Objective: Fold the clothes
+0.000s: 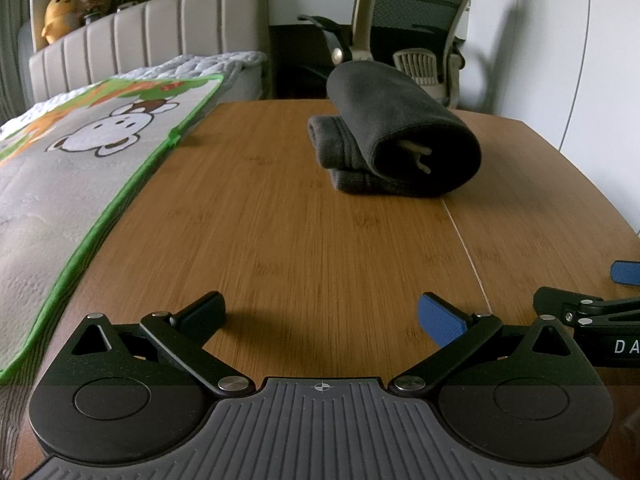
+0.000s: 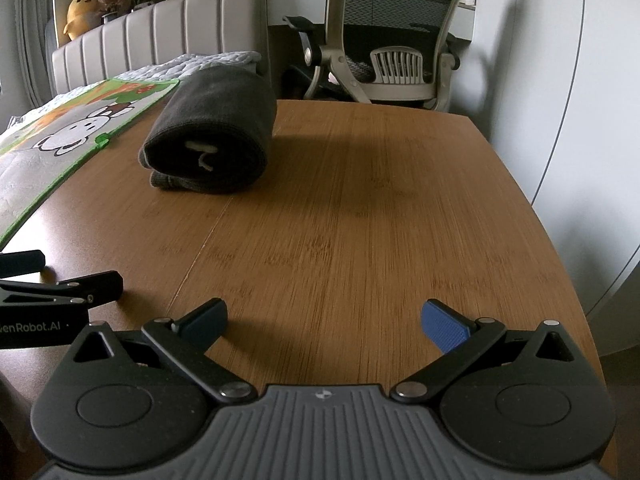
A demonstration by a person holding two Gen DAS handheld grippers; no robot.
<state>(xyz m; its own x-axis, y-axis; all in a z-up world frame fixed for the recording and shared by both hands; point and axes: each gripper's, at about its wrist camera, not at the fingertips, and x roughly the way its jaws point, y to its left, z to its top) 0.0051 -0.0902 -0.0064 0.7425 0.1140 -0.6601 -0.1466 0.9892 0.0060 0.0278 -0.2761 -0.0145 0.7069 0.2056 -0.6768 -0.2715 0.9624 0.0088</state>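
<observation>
A dark grey garment lies folded in a thick bundle on the wooden table, with a white drawstring showing in its open end. It also shows in the right wrist view, at the far left of the table. My left gripper is open and empty, low over the near part of the table, well short of the garment. My right gripper is open and empty, beside the left one. The right gripper's side shows at the right edge of the left wrist view.
A bed with a green-edged cartoon monkey mat runs along the table's left side. An office chair stands behind the table's far edge. A white wall is on the right. The left gripper's side shows in the right wrist view.
</observation>
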